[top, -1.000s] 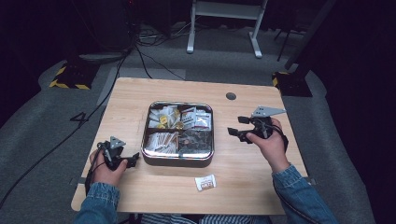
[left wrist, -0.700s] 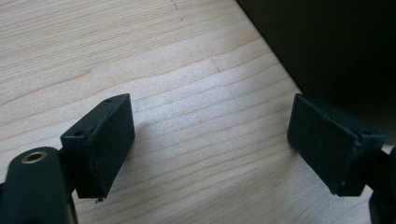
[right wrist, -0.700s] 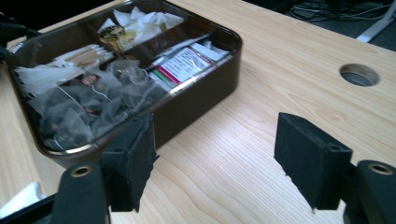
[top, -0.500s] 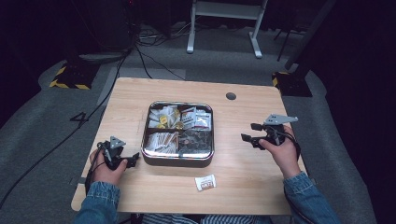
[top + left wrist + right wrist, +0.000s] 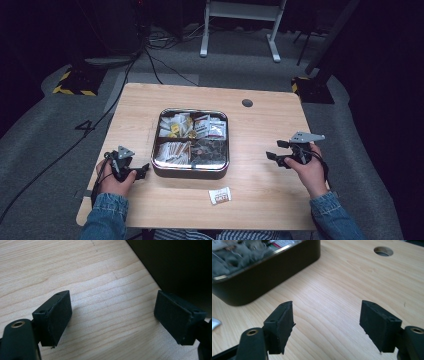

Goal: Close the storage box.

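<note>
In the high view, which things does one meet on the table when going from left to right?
Left gripper → metal tray with its snack packets → small loose packet → round hole in the table → right gripper.

Person's outfit and hand tools, as seen.

Sleeves: blue denim on both forearms, cuffs buttoned at the wrist; striped cloth shows at the lap in the high view.

Left gripper: black body, small grey three-cornered plate on top, black cable looping beside the left hand. In the left gripper view, two black jaws with flat, matt rectangular pads; small screw holes on the pad blocks; a brass-coloured ring set in the arm at lower left.

Right gripper: black body, larger grey three-cornered plate, black cable round the right hand. Its own view shows matching black pads, frayed at the edges, with brass-ringed holes on both arms.
</note>
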Motion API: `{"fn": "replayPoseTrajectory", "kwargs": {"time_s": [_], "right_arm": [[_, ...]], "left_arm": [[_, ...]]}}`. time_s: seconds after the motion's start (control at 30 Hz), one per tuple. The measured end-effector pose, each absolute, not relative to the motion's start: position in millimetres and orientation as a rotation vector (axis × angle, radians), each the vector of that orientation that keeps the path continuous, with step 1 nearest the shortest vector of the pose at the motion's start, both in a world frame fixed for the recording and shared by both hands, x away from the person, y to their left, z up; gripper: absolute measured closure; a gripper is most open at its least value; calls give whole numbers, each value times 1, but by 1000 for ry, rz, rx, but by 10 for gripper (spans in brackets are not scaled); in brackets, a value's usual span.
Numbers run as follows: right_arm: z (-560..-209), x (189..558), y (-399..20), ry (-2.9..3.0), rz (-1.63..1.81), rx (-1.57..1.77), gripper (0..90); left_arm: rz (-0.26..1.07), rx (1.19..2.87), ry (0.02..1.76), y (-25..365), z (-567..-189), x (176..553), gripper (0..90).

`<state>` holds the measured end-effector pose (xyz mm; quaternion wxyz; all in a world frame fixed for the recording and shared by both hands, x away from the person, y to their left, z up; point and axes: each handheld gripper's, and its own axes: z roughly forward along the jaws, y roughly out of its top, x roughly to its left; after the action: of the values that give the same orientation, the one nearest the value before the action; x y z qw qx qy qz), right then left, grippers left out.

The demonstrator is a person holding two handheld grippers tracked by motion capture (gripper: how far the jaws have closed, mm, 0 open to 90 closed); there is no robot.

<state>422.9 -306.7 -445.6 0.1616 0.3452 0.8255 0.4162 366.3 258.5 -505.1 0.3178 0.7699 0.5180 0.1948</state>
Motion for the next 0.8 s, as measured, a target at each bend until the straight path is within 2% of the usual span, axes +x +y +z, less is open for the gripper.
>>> {"fn": "replayPoseTrajectory", "kwargs": {"time_s": [0.33, 0.8], "right_arm": [[-477, 417, -316, 2398, 1117, 1001, 249], [-496, 421, -316, 2446, 1085, 1017, 223]], "left_arm": [[511, 2028, 1362, 258, -505, 368, 151], [513, 2029, 1361, 258, -505, 368, 152]]}}
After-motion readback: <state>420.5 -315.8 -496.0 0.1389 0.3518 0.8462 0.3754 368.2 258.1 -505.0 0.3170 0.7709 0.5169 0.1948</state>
